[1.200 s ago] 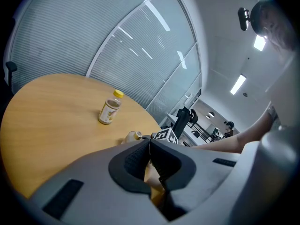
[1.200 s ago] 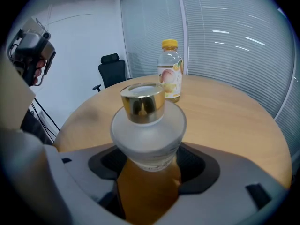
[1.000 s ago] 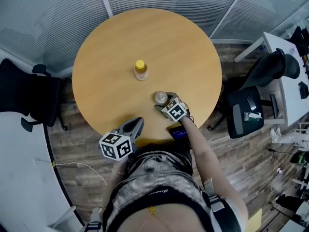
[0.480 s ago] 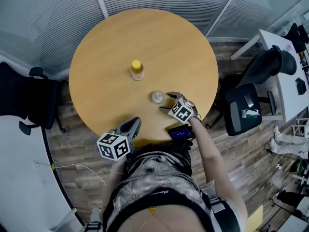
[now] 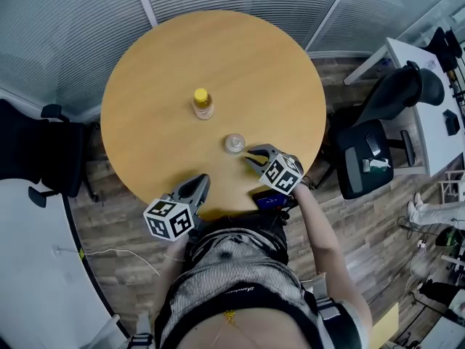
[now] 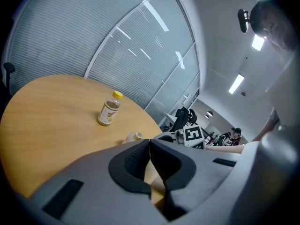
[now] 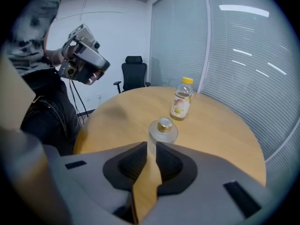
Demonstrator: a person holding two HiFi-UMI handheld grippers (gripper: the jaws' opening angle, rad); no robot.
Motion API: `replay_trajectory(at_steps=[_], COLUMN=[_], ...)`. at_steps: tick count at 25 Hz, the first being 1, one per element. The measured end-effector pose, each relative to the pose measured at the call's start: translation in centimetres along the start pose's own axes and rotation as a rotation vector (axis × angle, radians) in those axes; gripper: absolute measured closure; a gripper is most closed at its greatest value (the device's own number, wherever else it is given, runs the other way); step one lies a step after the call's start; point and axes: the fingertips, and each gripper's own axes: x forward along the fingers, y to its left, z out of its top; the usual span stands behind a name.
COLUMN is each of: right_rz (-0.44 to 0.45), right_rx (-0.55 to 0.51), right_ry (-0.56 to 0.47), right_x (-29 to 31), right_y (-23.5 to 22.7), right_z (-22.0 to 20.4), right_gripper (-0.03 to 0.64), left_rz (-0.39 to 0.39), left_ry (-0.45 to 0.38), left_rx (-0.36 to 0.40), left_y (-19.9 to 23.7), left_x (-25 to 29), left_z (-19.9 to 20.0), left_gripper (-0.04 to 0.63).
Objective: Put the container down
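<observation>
1. The right tongs [image 5: 249,153] reach in over the near right of the round pale wooden desk [image 5: 218,49], tilted down, with the forearm stretched out from the body.
2. Their jaws have just been closing. Only a narrow slit is left between them and nothing is in it.
3. The left tongs [image 5: 201,181] hover at the near rim, pointing slightly down. Their jaws meet at the tips and are empty.
4. There is one small clear glass container with a metal cap [image 5: 234,143]. It stands upright on the desk just beyond the right tongs' tips, free of them.
5. There is one clear bottle with a yellow cap [image 5: 203,104], upright near the middle and well apart from the container.
6. Both vessels stand well inside the rim. Bare wood spreads wide across the far half and the left side.
7. One black office chair [image 5: 367,162] sits close off the right edge. Glass walls with blinds [image 5: 73,35] curve round the far side.
</observation>
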Motion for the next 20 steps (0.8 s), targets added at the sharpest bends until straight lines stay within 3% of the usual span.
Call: replay_trajectory(at_steps=[4,9,16,20], right_rz=[0.016,0.011,-0.023,-0.069], right_rx=[-0.119,-0.154,0.018,0.092], right_ry=[-0.003,-0.090,-0.394,-0.503], right_x=[-1.8,-4.0,-8.7,-10.9], right_y=[0.5,1.7,2.6,2.1], right_z=[1.9,5.9,13.0,15.0], right_gripper=[0.562,0.574,0.575,0.577], left_rz=[-0.010,-0.021,-0.046,-0.065], left_ry=[-0.005,-0.053,-0.127,-0.172], left_rx=[0.033,0.091,0.163,0.201], left_y=[-0.4,-1.1,-2.7,-4.0], left_x=[0.1,0.0,-0.4,-0.5], left_z=[0.6,1.6,4.1,5.7], left_gripper=[0.574,0.574,0.574,0.574])
